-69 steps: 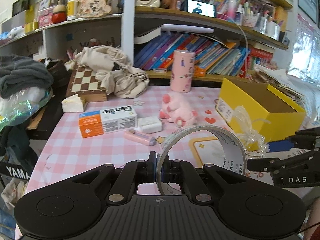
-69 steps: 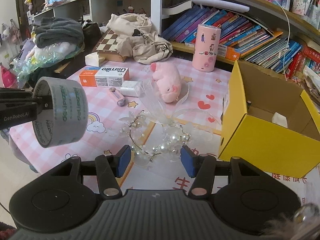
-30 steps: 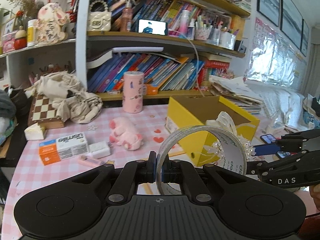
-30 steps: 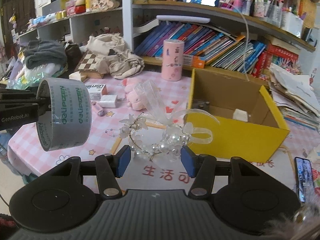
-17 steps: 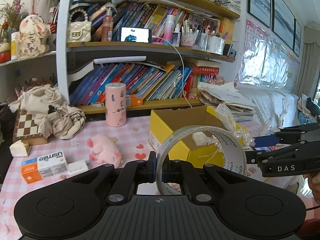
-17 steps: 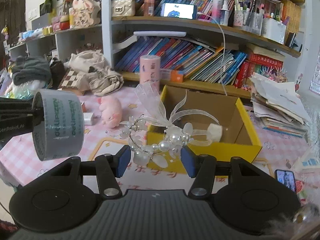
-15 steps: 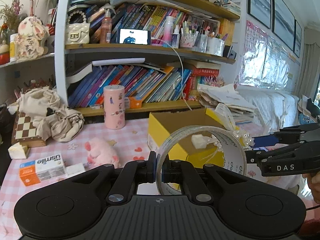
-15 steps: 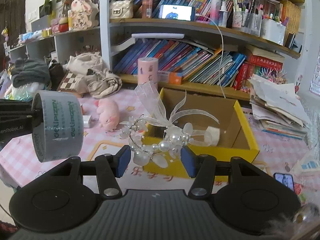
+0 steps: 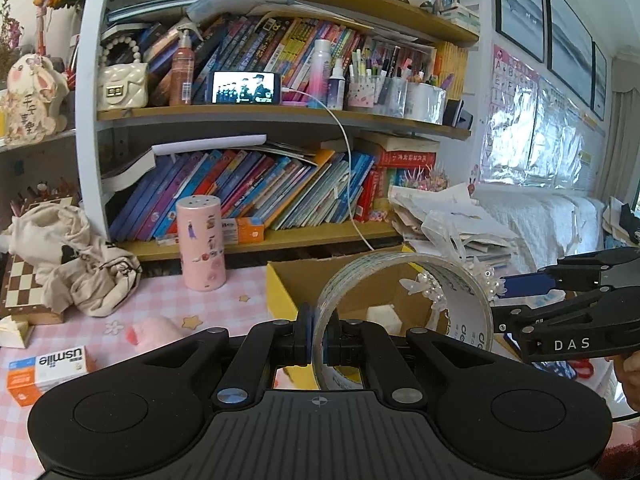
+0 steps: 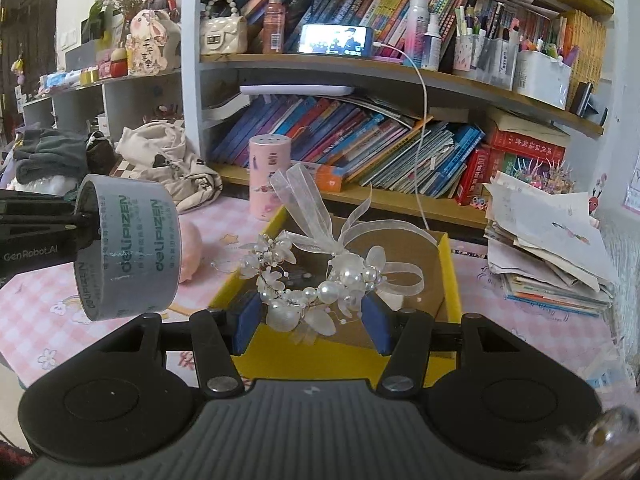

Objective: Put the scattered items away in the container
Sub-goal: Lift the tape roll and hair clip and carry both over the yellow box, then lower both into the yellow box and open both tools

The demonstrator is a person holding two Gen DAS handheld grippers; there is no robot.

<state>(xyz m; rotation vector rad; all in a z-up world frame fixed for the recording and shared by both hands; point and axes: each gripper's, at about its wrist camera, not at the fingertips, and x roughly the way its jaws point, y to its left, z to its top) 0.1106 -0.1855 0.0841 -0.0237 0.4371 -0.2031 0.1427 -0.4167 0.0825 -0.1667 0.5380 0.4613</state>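
Observation:
My left gripper (image 9: 318,338) is shut on the wall of a roll of clear packing tape (image 9: 404,312), held in the air over the yellow cardboard box (image 9: 280,288). The same tape roll (image 10: 128,248) hangs at the left of the right wrist view. My right gripper (image 10: 311,316) is shut on a pearl and ribbon wrist corsage (image 10: 320,276), held above the near wall of the yellow box (image 10: 450,280). A small white block (image 9: 384,318) lies inside the box. A pink plush pig (image 9: 154,332) and an orange and white usmile carton (image 9: 46,370) lie on the pink checked tablecloth.
A pink cylinder (image 9: 200,242) stands behind the box by the bookshelf (image 9: 256,240). A chessboard (image 9: 20,292) and crumpled cloth bag (image 9: 76,260) are at far left. A stack of papers (image 10: 548,248) sits right of the box.
Both grippers have swung right and forward with the tape and corsage; the yellow box now lies directly under and in front of them, and the loose items have slid to the left.

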